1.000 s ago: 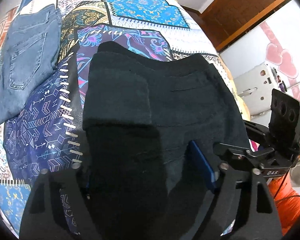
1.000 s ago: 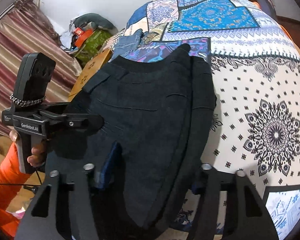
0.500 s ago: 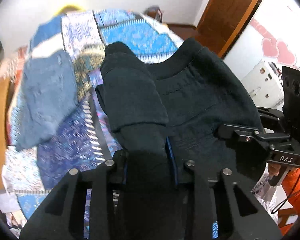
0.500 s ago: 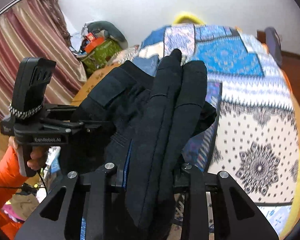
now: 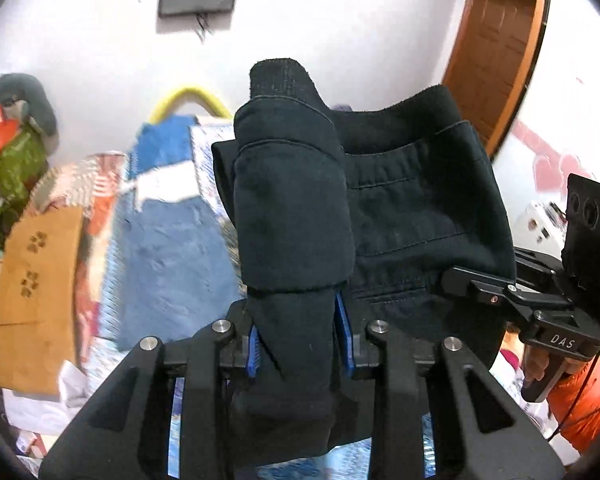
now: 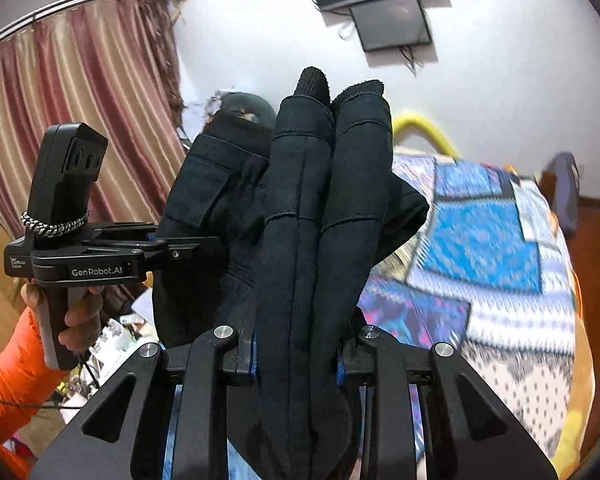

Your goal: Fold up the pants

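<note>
The patchwork bedspread (image 6: 496,240) is the largest thing in sight, a quilt of blue, purple and white printed panels, blurred in both views. Above it hang the black pants (image 5: 412,208), one pair, of thick matte cloth with fine stitched seams and a ribbed band along the top edge; they are lifted clear of the bed, bunched into soft vertical folds and stretched between the two grippers. One pair of blue jeans (image 5: 176,256) lies flat on the bedspread, faded and slightly rough-looking. A striped pink and cream curtain (image 6: 80,92) falls in pleats on the wall side. The left gripper (image 5: 300,332), black and angular with blue pads, pinches a rolled fold of the pants. The right gripper (image 6: 296,356), of the same build, is closing, its jaws clamped on two thick folds of the pants. A hand (image 6: 76,320) in an orange sleeve grips the left handle
</note>
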The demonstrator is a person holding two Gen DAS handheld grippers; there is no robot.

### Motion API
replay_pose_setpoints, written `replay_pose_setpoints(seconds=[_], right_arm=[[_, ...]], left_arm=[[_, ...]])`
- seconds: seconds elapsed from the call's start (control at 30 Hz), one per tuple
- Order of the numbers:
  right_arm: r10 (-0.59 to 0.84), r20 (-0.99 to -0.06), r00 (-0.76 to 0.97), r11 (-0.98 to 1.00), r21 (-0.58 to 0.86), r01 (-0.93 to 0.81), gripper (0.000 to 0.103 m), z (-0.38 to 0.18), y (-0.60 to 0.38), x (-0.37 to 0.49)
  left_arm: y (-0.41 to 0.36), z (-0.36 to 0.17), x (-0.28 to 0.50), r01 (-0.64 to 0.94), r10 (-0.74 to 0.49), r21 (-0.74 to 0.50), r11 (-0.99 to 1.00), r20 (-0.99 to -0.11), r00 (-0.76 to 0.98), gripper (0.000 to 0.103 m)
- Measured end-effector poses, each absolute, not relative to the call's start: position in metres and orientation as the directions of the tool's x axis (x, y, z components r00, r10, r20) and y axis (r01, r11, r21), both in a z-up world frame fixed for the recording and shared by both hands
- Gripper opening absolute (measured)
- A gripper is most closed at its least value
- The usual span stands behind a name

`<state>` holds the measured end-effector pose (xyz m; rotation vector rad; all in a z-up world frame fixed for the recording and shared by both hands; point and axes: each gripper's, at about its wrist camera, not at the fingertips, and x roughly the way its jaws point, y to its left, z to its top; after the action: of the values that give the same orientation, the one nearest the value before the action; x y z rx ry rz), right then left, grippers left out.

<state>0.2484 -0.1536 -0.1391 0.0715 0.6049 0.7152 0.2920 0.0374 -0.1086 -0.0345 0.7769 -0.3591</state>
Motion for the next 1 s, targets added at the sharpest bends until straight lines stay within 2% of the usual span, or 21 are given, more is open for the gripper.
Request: replay_pose_setpoints(seconds=[0.3,0.57,0.8,1.0], right_arm=[[0.681,-0.468,0.563,0.714,0.253,-0.653,0.023,-0.137,-0.095,0.297],[0.693,-0.493,0.526,0.695,0.264,-0.668,0.023,-0.156,-0.052,0.35],[0.681,-0.543,0.492,0.703,0.297,-0.646,0.023,-0.195,-0.025,0.402],[0.654,-0.605,0.453,0.722,0.323,-0.611,0.023,-0.238,-0.004,0.441]], left_arm=[[0.104,-0.11,0.328,0.193,-0.248,-0.156,0.969,-0.649,0.719,0.03],[0.157,-0.142,0.387,0.121,-0.215,-0.184,0.976,-0.677,0.704,0.03],[0.182,-0.195,0.443,0.084,-0.189,-0.179,0.98,-0.723,0.665,0.03],[0.201,-0.254,0.482,0.047,-0.21,-0.229,0.972,-0.771,0.601,0.03]])
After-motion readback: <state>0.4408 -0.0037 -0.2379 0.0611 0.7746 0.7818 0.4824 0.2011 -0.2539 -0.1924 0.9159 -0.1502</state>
